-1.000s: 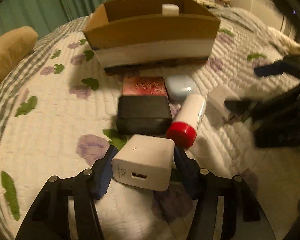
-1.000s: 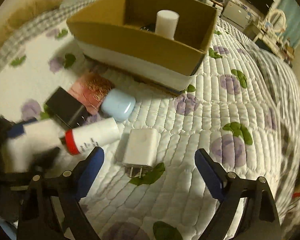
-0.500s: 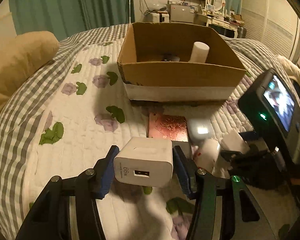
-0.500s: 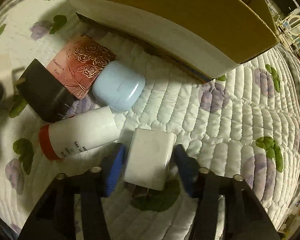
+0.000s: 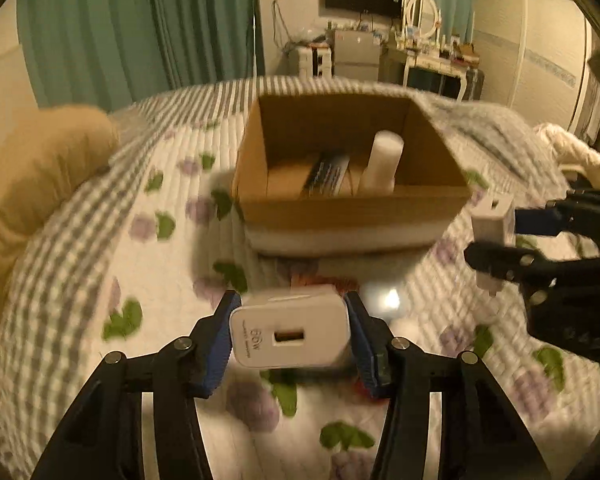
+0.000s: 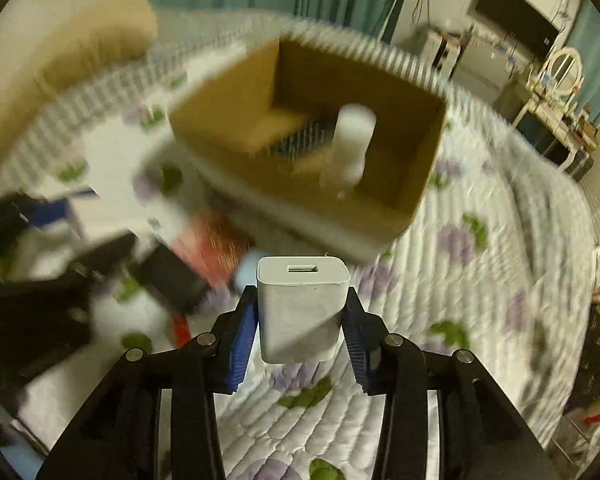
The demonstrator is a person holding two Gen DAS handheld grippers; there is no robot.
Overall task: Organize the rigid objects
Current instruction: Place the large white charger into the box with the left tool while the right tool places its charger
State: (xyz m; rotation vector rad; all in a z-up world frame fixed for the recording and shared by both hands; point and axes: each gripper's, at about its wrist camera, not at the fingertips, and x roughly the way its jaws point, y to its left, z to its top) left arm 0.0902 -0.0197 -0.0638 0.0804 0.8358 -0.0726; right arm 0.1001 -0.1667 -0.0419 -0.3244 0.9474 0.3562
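My left gripper [image 5: 290, 334] is shut on a white USB charger [image 5: 288, 332] and holds it above the quilt, short of the cardboard box [image 5: 352, 208]. My right gripper [image 6: 300, 316] is shut on a second white charger [image 6: 302, 312], lifted off the bed in front of the box [image 6: 300, 200]. The box holds a white bottle [image 5: 382, 164] and a dark flat item [image 5: 326, 176]. The right gripper with its charger [image 5: 494, 220] also shows at the right of the left wrist view.
A pink card [image 6: 210, 248], a black block [image 6: 172, 276] and a pale blue case [image 5: 380, 296] lie on the flowered quilt [image 6: 480, 280] before the box. A tan pillow [image 5: 40, 172] sits at the left. Furniture stands beyond the bed.
The right gripper closed on the second charger and lifted it off the quilt. The left gripper rose with its charger and moved toward the box.
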